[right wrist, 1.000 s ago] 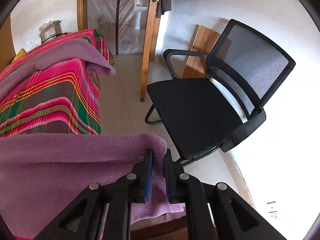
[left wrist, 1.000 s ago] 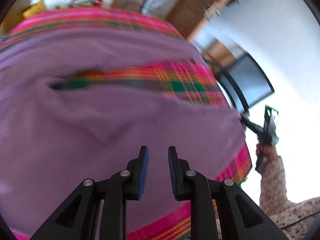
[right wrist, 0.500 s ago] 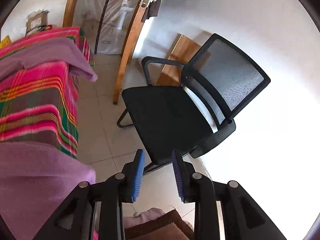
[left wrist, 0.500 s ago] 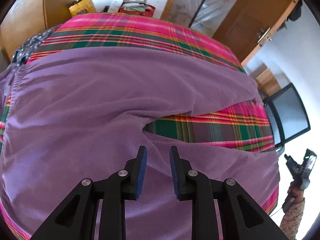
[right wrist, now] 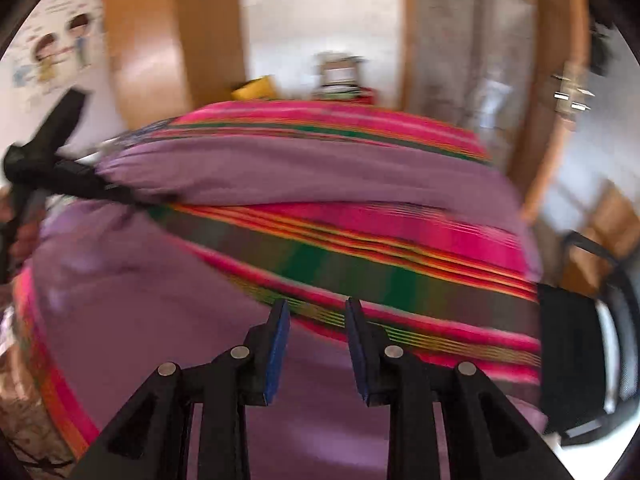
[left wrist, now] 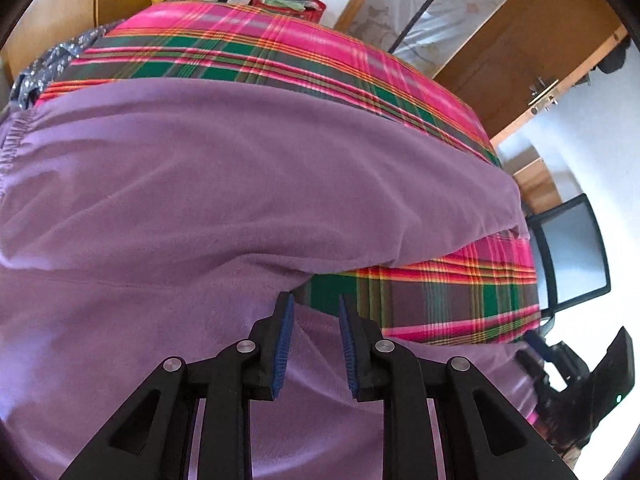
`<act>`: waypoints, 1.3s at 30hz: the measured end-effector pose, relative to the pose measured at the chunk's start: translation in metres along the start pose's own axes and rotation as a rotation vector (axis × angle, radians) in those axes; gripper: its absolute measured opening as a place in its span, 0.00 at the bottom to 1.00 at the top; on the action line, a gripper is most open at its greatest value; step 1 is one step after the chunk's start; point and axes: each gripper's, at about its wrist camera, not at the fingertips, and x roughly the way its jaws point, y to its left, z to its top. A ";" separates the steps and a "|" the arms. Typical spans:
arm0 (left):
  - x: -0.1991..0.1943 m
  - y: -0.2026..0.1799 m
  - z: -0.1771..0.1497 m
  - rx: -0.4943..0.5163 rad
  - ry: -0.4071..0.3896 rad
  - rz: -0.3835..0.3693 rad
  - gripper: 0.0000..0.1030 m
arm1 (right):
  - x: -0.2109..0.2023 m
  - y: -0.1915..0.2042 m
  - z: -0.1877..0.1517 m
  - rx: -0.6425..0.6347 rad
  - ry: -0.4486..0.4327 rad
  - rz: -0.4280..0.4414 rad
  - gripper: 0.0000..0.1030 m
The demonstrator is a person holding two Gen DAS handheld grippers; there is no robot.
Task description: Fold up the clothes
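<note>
Purple trousers (left wrist: 240, 184) lie spread across a plaid-covered bed (left wrist: 304, 60), two legs diverging with plaid showing between them. Left gripper (left wrist: 314, 340) hovers over the crotch where the legs split, blue pads parted, nothing clamped. Right gripper (right wrist: 316, 350) hangs over the nearer leg and the plaid stripe, jaws likewise apart and empty; that view is motion-blurred. Gathered waistband (left wrist: 12, 136) sits at the left edge. Beyond the bed's right side stands a black mesh chair (left wrist: 572, 252), with a wooden door (left wrist: 532, 48) behind.
</note>
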 end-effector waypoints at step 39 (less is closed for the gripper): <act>-0.032 0.066 0.008 -0.165 -0.094 -0.085 0.21 | 0.085 0.114 0.068 -0.331 0.095 0.202 0.30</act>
